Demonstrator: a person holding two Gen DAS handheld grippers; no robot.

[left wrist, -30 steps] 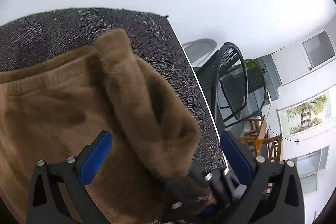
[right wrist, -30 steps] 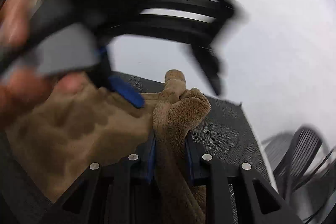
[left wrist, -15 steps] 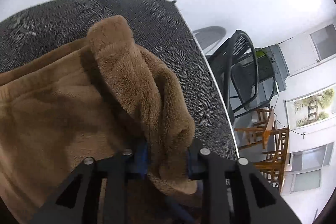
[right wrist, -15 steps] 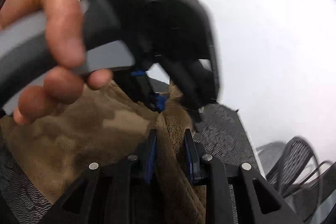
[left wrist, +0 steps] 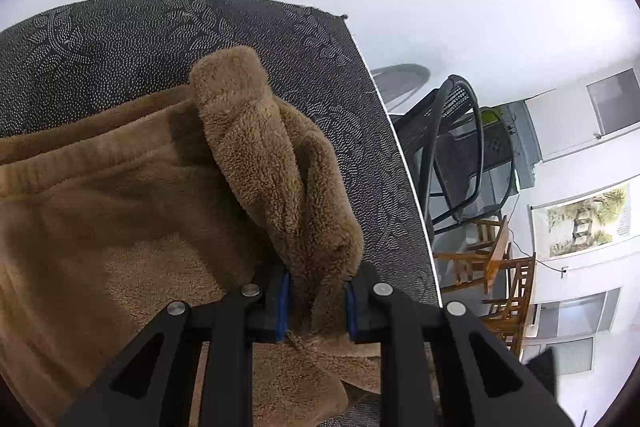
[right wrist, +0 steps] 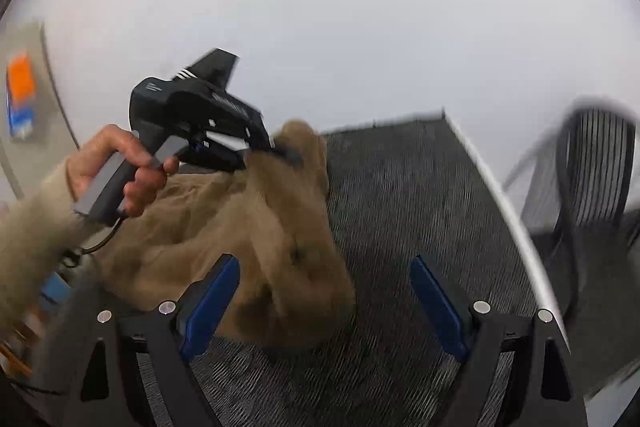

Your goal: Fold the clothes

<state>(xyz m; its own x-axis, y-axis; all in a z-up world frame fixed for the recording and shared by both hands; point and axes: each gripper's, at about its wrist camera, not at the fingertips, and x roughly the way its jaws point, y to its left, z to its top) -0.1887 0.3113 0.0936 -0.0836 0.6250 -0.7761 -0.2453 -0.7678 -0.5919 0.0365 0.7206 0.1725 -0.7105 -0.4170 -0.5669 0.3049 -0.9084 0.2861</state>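
Observation:
A fluffy brown garment [left wrist: 132, 227] lies on a dark patterned tablecloth [left wrist: 120, 35]. My left gripper [left wrist: 316, 303] is shut on a raised fold of it, which stands up between the blue pads. In the right wrist view that same left gripper [right wrist: 276, 153], held by a hand [right wrist: 120, 171], pinches the brown garment [right wrist: 248, 227] at its top. My right gripper [right wrist: 324, 303] has its jaws opening wide; the garment's near edge lies between them by the left pad [right wrist: 212, 303], and neither pad presses it.
The tablecloth [right wrist: 400, 211] ends at the table's right edge [left wrist: 412, 187]. Beyond it stand a black mesh chair [left wrist: 456, 155] and wooden chairs [left wrist: 504, 267]. A white wall rises behind the table. An orange and blue object [right wrist: 20, 95] sits at far left.
My left gripper went from open to shut on the garment's fold. My right gripper let go of the fold, opened wide and swung away to the right.

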